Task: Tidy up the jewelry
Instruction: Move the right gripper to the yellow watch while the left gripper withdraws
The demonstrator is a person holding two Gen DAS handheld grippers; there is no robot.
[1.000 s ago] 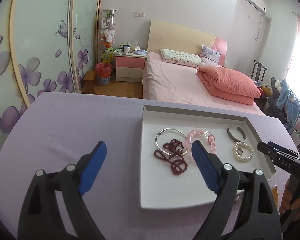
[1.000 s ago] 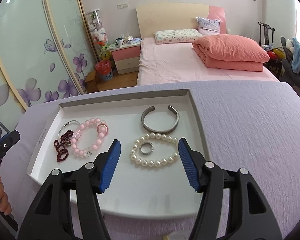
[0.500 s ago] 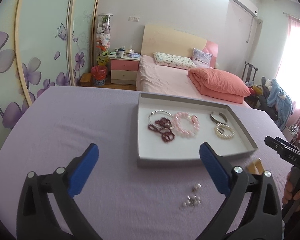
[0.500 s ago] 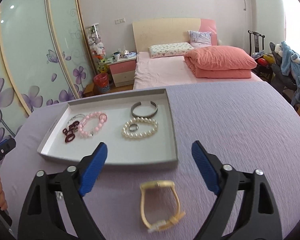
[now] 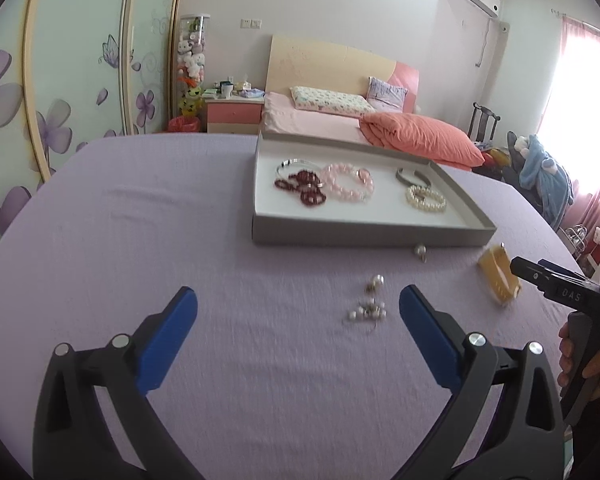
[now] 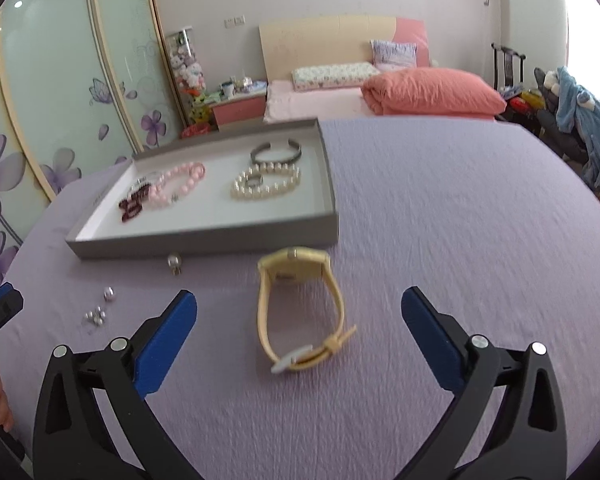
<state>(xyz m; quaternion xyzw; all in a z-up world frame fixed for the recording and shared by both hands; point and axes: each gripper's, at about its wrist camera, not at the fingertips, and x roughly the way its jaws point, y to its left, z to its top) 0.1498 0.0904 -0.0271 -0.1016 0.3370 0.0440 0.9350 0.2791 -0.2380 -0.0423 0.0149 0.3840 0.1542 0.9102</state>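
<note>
A grey tray (image 5: 372,236) (image 6: 204,240) on the purple table holds a dark red bead bracelet (image 5: 300,186), a pink bead bracelet (image 5: 350,182) (image 6: 176,186), a silver cuff (image 5: 414,176) (image 6: 276,152) and a pearl bracelet (image 5: 426,198) (image 6: 266,182) with a ring inside. In front of the tray lie small pearl earrings (image 5: 366,308) (image 6: 98,314) and a yellow watch (image 6: 300,312) (image 5: 498,280). My left gripper (image 5: 298,316) is open, its right finger beside the earrings. My right gripper (image 6: 300,316) is open around the watch.
The purple tablecloth (image 5: 140,240) covers a round table. One lone pearl earring (image 6: 175,262) lies against the tray's front wall. Behind the table stand a pink bed (image 5: 340,120), a nightstand (image 5: 232,114) and a flowered wardrobe (image 5: 60,80).
Both grippers have pulled back from over the tray toward the near table edge. The earrings and the watch have come into view between the fingers. Both stayed open.
</note>
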